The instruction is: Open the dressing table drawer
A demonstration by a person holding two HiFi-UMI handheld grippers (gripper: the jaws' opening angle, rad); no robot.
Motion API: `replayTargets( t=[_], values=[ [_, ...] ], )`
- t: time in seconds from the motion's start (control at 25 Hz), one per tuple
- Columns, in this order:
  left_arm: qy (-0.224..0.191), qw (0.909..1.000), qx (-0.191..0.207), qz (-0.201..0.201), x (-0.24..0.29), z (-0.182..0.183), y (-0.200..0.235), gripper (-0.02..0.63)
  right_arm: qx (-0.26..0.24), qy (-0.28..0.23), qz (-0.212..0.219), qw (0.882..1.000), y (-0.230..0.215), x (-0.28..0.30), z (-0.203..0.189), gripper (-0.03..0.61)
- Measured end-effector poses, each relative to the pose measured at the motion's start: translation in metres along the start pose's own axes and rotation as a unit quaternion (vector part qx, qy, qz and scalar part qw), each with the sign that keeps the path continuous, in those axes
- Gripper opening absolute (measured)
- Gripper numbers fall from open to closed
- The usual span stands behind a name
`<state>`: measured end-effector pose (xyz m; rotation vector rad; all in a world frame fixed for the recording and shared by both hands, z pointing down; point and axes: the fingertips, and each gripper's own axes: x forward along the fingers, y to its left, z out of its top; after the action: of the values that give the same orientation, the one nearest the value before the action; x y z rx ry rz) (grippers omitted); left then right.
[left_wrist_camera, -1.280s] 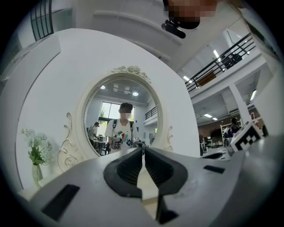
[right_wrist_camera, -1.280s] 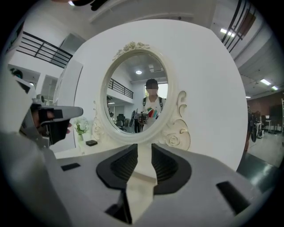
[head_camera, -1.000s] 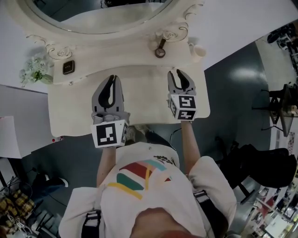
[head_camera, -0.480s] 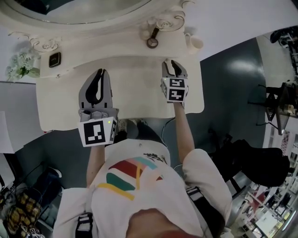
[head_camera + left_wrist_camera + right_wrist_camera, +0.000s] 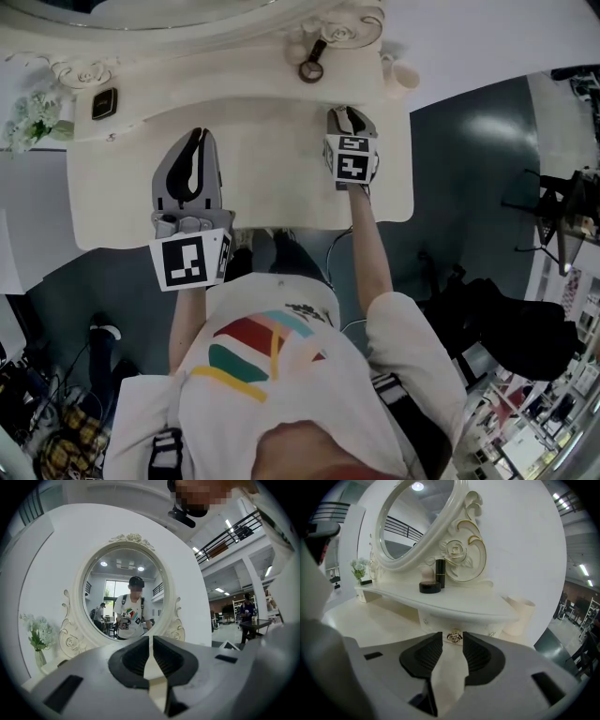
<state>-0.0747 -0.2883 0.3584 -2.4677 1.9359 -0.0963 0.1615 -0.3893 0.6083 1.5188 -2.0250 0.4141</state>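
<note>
The cream dressing table [image 5: 272, 178] has a small drawer [image 5: 433, 619] under its raised shelf, with a gold rose knob [image 5: 453, 637]. My right gripper [image 5: 453, 639] is open, its tips on either side of the knob; I cannot tell whether they touch it. In the head view the right gripper [image 5: 349, 116] reaches the shelf's front at the table's right. My left gripper [image 5: 194, 141] hovers over the left of the tabletop, shut and holding nothing, and it [image 5: 150, 641] faces the oval mirror [image 5: 124, 597].
On the shelf stand a black jar with a dark tube [image 5: 431, 584] above the drawer, a cream cup [image 5: 518, 616] at the right end, a small dark square object [image 5: 104, 103] and white flowers [image 5: 33, 117] at the left. The table's front edge lies by the person's body.
My right gripper has moved forward to the shelf front and its jaws have narrowed around the knob. The left gripper has stayed over the left of the tabletop.
</note>
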Motion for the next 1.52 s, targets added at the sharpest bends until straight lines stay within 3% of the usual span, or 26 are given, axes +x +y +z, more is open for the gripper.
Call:
replayTargets(
  t=[1.52],
  values=[
    [0.006, 0.9994, 0.002, 0.034, -0.019, -0.003, 0.015, 0.008, -0.005, 0.020, -0.030, 0.999, -0.001, -0.008, -0.011, 0.084]
  ],
)
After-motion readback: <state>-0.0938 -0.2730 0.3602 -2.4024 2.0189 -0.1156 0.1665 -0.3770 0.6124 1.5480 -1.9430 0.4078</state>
